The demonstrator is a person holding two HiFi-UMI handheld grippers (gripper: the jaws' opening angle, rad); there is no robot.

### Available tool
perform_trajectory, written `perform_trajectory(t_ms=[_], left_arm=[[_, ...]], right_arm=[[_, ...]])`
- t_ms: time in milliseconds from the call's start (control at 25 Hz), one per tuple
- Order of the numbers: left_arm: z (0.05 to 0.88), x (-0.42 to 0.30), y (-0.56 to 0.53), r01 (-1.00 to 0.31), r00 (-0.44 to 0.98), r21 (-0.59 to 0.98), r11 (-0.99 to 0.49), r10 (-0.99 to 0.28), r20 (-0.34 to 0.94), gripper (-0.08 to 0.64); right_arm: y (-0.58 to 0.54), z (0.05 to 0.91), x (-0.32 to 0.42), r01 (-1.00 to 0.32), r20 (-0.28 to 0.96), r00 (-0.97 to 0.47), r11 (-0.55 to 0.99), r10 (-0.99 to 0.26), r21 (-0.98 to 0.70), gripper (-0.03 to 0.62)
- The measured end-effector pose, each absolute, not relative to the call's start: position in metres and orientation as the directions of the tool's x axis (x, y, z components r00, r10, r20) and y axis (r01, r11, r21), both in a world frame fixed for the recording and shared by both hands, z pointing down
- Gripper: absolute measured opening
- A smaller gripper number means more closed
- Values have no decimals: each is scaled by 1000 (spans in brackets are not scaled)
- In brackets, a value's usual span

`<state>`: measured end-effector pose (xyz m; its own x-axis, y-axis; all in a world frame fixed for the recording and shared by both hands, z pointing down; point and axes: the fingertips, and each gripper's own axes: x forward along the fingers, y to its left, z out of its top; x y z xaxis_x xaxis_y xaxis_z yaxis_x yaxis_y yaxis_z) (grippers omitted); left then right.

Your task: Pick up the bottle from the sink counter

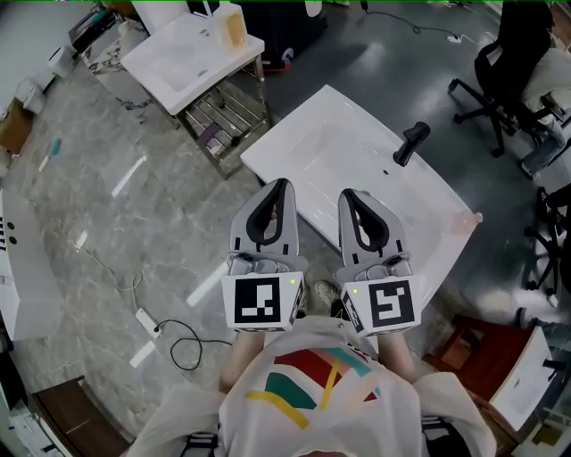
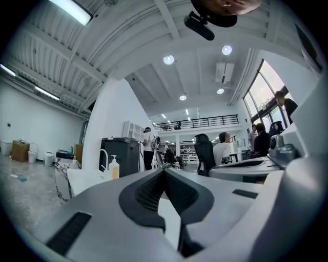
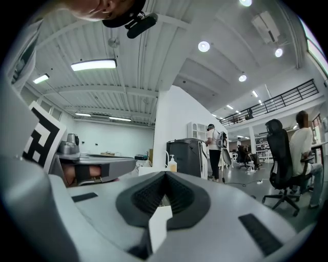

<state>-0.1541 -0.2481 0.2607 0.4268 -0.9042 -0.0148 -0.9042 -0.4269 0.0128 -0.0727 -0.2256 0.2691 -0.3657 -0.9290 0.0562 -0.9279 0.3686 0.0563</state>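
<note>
a grey marbled floor (image 1: 107,223) spreads under a glossy white sink worktop (image 1: 321,134) — rectangular, with a shallow basin and a black angular tap (image 1: 411,143). a smaller white sink worktop (image 1: 183,58) sits on a metal frame at upper left. the left gripper (image 1: 279,187) and right gripper (image 1: 350,195), grey shells lined in ribbed black, have fingers (image 2: 146,190) pressed together, empty. the amber pump bottle (image 1: 234,25) stands on the smaller worktop — well apart from both.

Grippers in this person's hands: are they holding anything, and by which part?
Nothing is held. The left gripper and the right gripper both have their jaws closed together, empty.
</note>
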Motion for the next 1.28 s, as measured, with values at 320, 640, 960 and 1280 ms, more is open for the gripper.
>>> perform_trajectory(t_ms=[320, 640, 960, 1280], left_arm=[[259, -125, -262, -897, 441, 12, -441, -898, -15, 18], [263, -69, -258, -854, 520, 10, -520, -854, -12, 18], [269, -3, -254, -787, 617, 1, -617, -787, 3, 18], [281, 55, -241, -724, 690, 0, -690, -723, 27, 18]], right_arm=[[-235, 260, -52, -918, 12, -397, 397, -918, -7, 12], [-232, 262, -7, -943, 4, -333, 333, -943, 4, 12], [-224, 262, 87, -989, -6, -143, 143, -990, 27, 69], [-201, 263, 181, -998, 1, 21, -21, -1000, 67, 178]])
